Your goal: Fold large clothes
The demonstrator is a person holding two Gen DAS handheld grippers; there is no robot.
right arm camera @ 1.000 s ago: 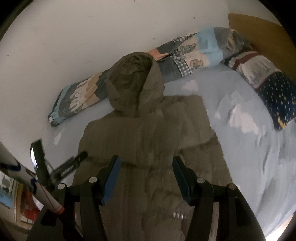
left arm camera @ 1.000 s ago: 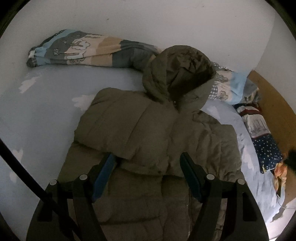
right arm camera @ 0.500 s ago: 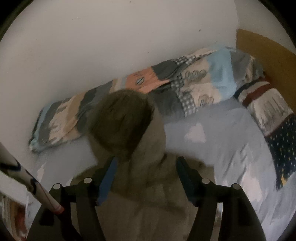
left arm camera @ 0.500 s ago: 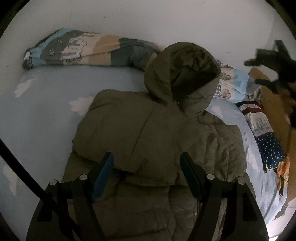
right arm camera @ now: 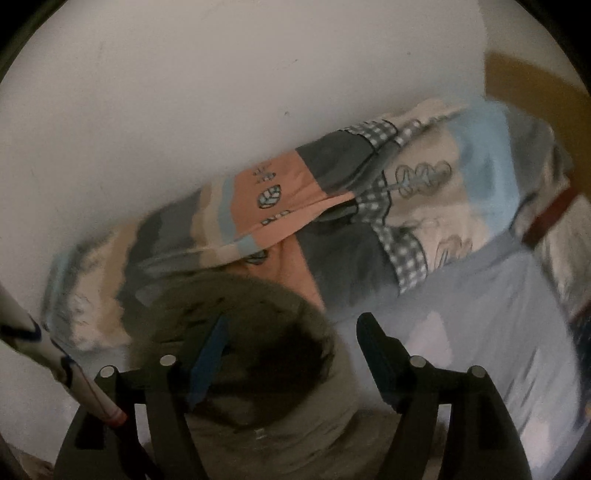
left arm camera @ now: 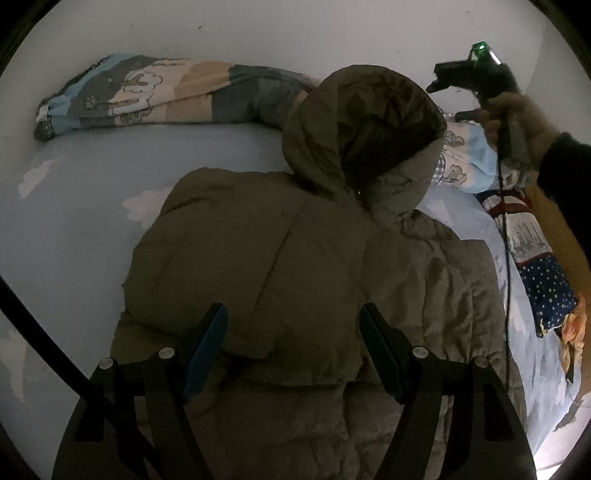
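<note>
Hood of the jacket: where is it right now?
Left wrist view: the hood lies at upper centre, over the rolled quilt by the wall.

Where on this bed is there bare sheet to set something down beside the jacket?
Bare sheet lies left of the jacket, below the rolled quilt. A narrow strip runs right of the hood. The right edge is crowded by pillows.

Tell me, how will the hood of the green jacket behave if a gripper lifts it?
The hood looks puffy and quilted, so it will probably flop and bend, not stay stiff. Being padded, it is likely light for its bulk. It joins the jacket, so lifting may drag the shoulders along.
</note>
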